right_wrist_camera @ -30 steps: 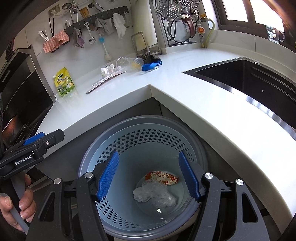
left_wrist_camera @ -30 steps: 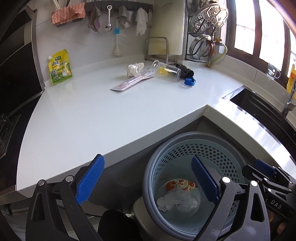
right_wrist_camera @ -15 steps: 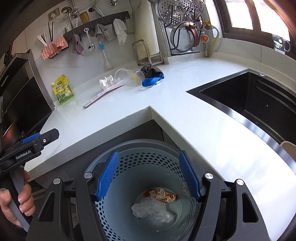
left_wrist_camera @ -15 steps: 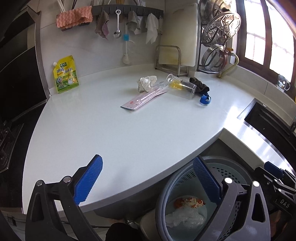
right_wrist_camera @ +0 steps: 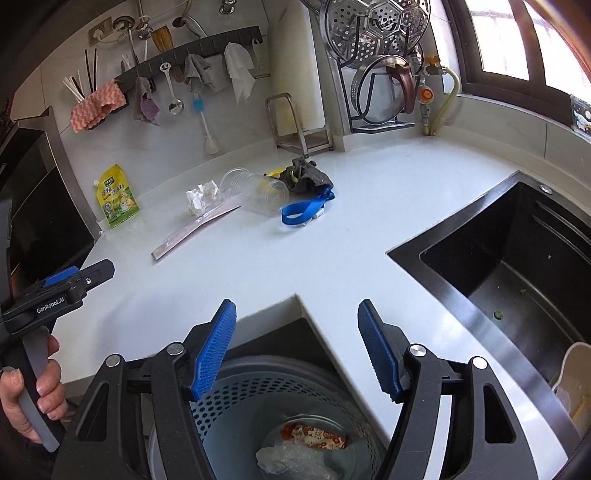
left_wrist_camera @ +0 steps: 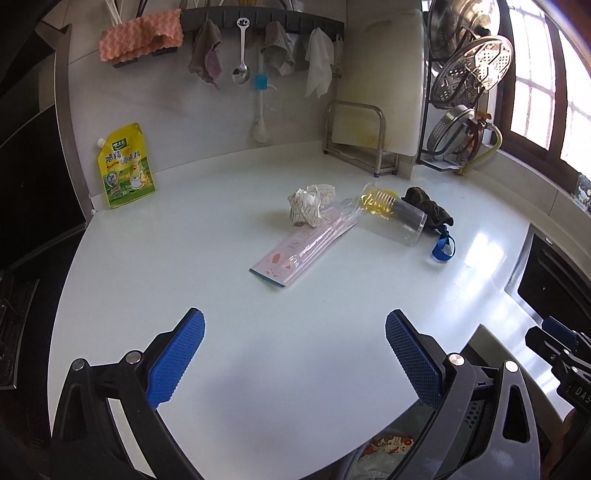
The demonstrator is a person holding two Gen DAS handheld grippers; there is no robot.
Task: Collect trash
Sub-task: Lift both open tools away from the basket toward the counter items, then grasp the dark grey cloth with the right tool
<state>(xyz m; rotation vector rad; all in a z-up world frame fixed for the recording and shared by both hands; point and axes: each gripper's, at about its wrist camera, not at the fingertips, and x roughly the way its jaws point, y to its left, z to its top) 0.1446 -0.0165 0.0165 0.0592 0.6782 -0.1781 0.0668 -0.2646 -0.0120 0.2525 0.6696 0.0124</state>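
Observation:
Trash lies in a cluster far back on the white counter: a crumpled paper wad, a flat pink wrapper, a tipped clear plastic cup, a dark cloth and a blue strap. They also show in the right wrist view: wad, wrapper, cup, cloth, strap. My left gripper is open and empty above the counter's near part. My right gripper is open and empty above the grey perforated bin, which holds a snack wrapper and clear plastic.
A yellow seasoning pouch leans on the back wall. A cutting-board rack and a steamer rack stand at the back right. A black sink is sunk in the counter at right. Utensils and cloths hang on a wall rail.
Both grippers have risen and moved forward from over the bin toward the counter. The left view now looks over the counter; the bin has dropped to the bottom edge of both views.

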